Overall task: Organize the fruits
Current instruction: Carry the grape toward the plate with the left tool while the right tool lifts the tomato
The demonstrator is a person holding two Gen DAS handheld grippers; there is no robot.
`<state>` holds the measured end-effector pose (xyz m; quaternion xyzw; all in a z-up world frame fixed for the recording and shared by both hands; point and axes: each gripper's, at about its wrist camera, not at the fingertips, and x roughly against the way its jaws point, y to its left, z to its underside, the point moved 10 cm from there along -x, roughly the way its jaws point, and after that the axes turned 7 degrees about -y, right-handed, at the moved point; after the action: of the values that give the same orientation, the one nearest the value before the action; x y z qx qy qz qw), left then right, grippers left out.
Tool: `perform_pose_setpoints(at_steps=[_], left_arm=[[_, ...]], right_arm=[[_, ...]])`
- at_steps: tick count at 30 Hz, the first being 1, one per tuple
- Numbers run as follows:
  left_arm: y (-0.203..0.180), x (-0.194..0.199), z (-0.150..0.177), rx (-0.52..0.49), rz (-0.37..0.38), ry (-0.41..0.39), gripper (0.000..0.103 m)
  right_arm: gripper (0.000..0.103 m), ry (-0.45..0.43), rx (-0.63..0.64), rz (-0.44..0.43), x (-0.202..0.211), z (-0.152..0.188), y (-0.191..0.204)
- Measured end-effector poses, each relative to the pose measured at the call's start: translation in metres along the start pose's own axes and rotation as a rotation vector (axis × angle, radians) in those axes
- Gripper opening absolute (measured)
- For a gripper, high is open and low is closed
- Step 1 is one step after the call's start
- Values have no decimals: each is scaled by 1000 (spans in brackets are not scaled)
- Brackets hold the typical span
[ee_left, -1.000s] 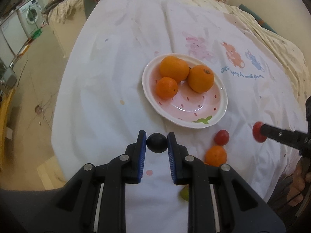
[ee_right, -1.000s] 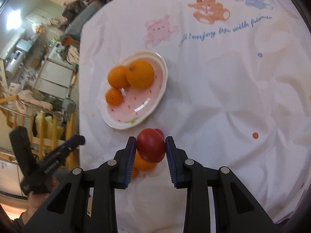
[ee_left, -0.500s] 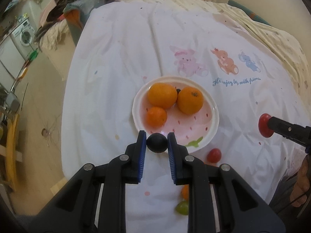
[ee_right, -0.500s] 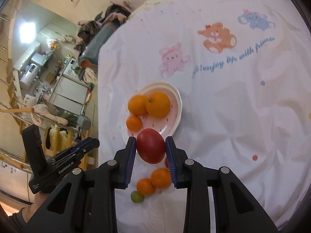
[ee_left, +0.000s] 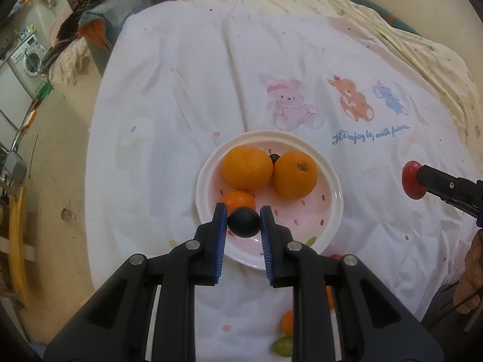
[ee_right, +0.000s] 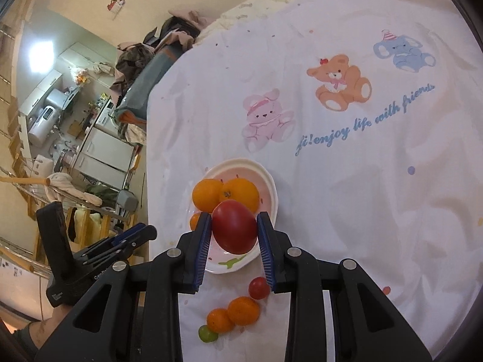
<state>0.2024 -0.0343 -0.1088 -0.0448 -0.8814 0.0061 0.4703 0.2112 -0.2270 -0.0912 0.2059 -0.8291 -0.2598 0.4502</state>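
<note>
1. fruits sit partly on the pink plate (ee_left: pixel 333 187): two large oranges (ee_left: pixel 247 167) touching, a small orange (ee_left: pixel 238 200) beside them, and a dark grape (ee_left: pixel 274 158) between the big two.
2. your left gripper (ee_left: pixel 243 221) hangs over the plate's near side, jaws clenched on a dark round fruit (ee_left: pixel 243 221).
3. your right gripper (ee_right: pixel 234 230) has its jaws clamped on a red tomato (ee_right: pixel 234 230) above the plate.
4. on the white cloth (ee_right: pixel 347 199) near the plate lie a cherry tomato (ee_right: pixel 259 288), two small oranges (ee_right: pixel 243 310) and a green grape (ee_right: pixel 207 334).
</note>
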Motion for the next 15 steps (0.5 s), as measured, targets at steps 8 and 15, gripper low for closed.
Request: perform_pose_setpoints(at_steps=[8,15], left_arm=[[-16,-36,-1,1,87,36,18],[-33,-66,5,-18,151,70,19]], right_arm=[[33,49,34,-4,-38,-12,6],[33,98,66,20,-79,-22,2]])
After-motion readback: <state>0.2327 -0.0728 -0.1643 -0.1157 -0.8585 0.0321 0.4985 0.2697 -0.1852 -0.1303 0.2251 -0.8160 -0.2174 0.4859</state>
